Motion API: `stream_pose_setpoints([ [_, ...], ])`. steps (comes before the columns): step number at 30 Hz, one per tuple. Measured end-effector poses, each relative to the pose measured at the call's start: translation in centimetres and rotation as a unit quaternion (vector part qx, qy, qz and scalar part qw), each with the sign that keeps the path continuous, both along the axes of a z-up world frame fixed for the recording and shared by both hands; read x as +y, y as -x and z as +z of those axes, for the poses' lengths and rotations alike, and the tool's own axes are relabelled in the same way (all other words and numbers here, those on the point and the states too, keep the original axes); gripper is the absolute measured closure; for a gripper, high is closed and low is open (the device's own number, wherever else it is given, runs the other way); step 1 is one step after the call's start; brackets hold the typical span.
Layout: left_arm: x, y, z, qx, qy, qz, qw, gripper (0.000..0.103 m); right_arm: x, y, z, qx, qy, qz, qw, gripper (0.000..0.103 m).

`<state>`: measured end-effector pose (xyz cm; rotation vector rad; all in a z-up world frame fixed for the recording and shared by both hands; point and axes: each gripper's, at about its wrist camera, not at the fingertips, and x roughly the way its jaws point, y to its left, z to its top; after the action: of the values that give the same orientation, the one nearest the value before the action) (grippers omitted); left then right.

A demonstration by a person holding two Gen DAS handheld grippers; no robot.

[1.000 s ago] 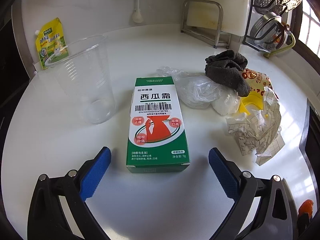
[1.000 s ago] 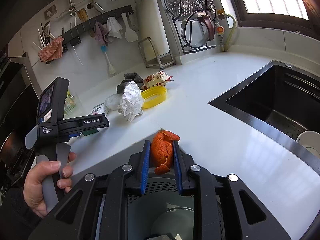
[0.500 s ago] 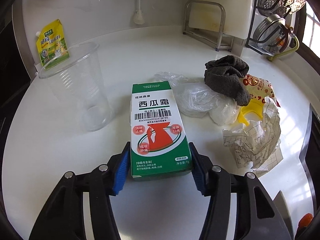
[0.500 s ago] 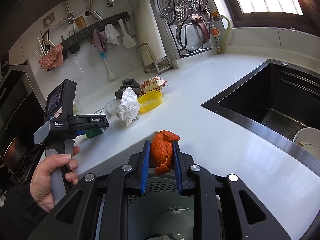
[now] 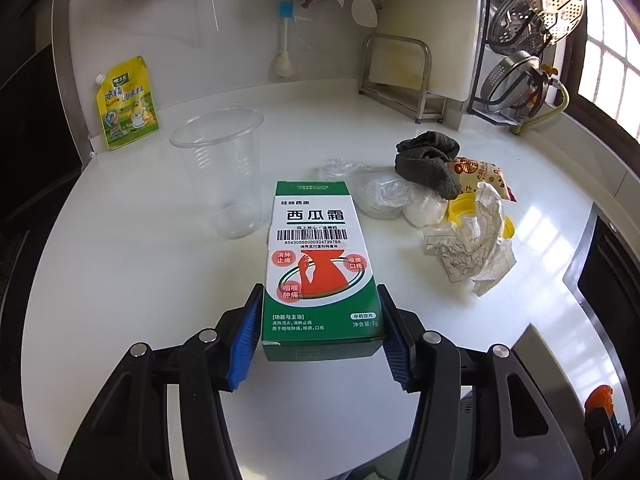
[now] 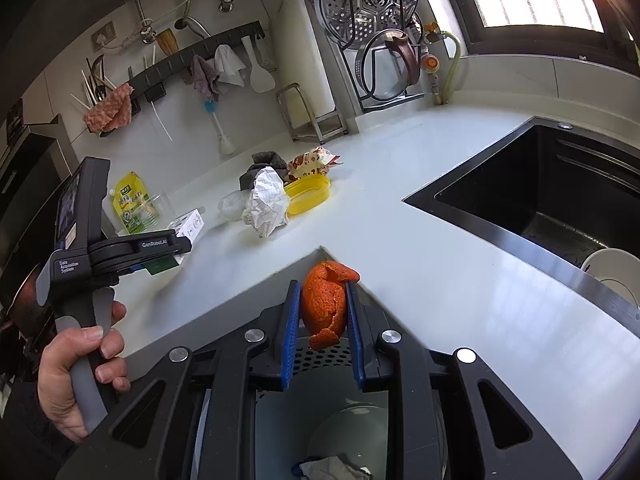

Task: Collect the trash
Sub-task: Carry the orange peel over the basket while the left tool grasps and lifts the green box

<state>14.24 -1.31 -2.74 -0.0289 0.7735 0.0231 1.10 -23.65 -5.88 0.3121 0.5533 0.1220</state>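
1. Green-and-white cardboard box [image 5: 320, 276], printed with a barcode and red figure, sits clamped between the left claw's [image 5: 318, 334] blue pads, over the table [image 5: 160, 280].
2. Orange peel [image 6: 325, 304], curled and torn, is pinched in the closed right claw [image 6: 322, 320].

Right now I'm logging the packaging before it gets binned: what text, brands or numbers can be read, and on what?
Green and white box: "西瓜霜"
Under its barcode: "6543055000324729786", last digits unsure
Its red circles: "消肿止痛", "咽喉肿痛"
Left gripper body: "GenRobot.AI", "Data Acquisition System"
Yellow pouch: blurred, unreadable
Snack wrapper: too crumpled to read
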Motion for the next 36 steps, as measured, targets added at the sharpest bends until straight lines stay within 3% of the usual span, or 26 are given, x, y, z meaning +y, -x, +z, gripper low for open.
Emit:
stream_pose_setpoints([
  [15, 1.2, 9.3, 0.4, -0.001, 0.001, -0.051, 0.9987, 0.051, 2.7, 4.9, 2.2, -0.005, 0.019, 0.023, 1.000, 0.082],
  [22, 1.1, 12.4, 0.5, -0.003, 0.014, -0.075, 0.9971, 0.051, 3.7, 7.0, 1.9, 0.010, 0.031, 0.029, 0.999, 0.082],
  [36, -1.4, 17.3, -0.6, 0.004, -0.005, -0.133, 0.9911, 0.051, 2.9, 9.5, 0.5, 0.036, 0.036, 0.015, 0.999, 0.082],
])
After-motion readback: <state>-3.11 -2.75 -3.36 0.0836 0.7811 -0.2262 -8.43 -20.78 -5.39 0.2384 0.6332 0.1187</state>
